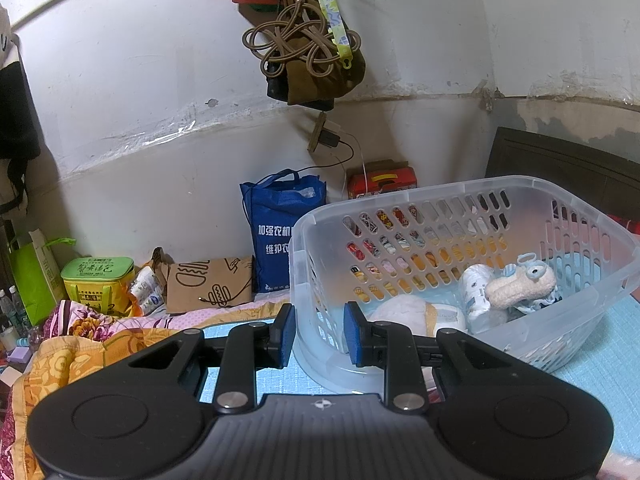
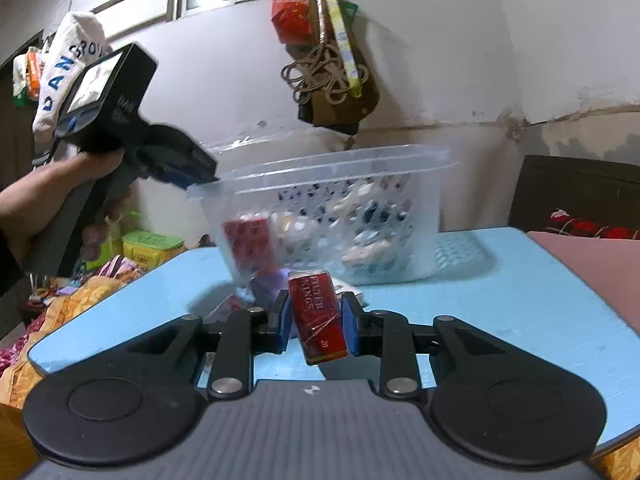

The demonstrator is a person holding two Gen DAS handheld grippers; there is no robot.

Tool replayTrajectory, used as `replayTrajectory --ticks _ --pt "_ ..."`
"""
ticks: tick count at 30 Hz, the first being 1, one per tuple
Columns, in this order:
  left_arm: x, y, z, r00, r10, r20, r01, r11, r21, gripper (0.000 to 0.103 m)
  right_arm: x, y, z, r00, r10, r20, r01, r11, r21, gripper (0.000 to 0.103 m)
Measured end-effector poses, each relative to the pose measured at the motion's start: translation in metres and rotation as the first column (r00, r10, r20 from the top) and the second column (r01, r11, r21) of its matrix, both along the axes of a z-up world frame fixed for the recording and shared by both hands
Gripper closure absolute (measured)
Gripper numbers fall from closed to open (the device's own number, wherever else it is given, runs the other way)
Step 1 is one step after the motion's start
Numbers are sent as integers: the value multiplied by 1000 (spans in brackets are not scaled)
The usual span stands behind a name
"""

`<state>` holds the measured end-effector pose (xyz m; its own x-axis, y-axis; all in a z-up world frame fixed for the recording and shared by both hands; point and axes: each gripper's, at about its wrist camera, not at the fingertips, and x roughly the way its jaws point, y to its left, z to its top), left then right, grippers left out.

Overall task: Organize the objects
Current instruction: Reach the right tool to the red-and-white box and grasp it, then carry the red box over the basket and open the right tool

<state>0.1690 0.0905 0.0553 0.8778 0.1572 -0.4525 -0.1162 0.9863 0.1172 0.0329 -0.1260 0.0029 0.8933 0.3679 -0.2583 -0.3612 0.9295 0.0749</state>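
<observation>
Right tool [image 2: 315,326]: I have it pinching a red cigarette pack [image 2: 318,316] between the blue pads; the pack sits tilted, printed "FILTER KINGS" and "20", held just above the desk.
Left tool [image 1: 319,332]: from its own camera my pads straddle the near corner wall of the basket, one outside and one inside, with a gap between them; I cannot tell whether they touch the plastic. From the right camera it sits at the basket's left rim corner.
Basket [image 1: 532,184]: clear perforated plastic, standing on the light blue desk [image 2: 500,300].
Basket contents: a cream plush toy [image 1: 520,286] with blue trim, a white bottle [image 1: 474,288] just beside it, and a pale rounded item I cannot identify.
Desk clutter: small blurred items lie in front of the basket, behind the pack.
Background: blue tote bag [image 1: 276,228] against the wall, green-lidded box [image 1: 98,280] on the floral bedding.
</observation>
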Motion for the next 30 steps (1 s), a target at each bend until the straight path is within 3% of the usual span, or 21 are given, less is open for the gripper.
replayTrajectory --ticks 11,16,19,25,30 --pt "0 0 0 1000 0 0 0 1000 -1 73 8 -21 30 997 -36 74 35 999 4 74" --pt "0 0 0 1000 -1 0 1 1000 0 73 20 -25 76 989 -1 149 -4 999 32 74" --pt "0 -1 0 1000 -1 -2 1 1000 -2 73 42 -14 106 982 15 188 -15 1000 -1 74" --pt "-1 -2 1 1000 0 -3 0 1000 1 73 108 16 145 989 49 137 -44 998 -38 74" --pt "-1 -2 0 1000 -1 -3 1 1000 -2 73 144 31 136 997 50 60 -45 996 -74 74"
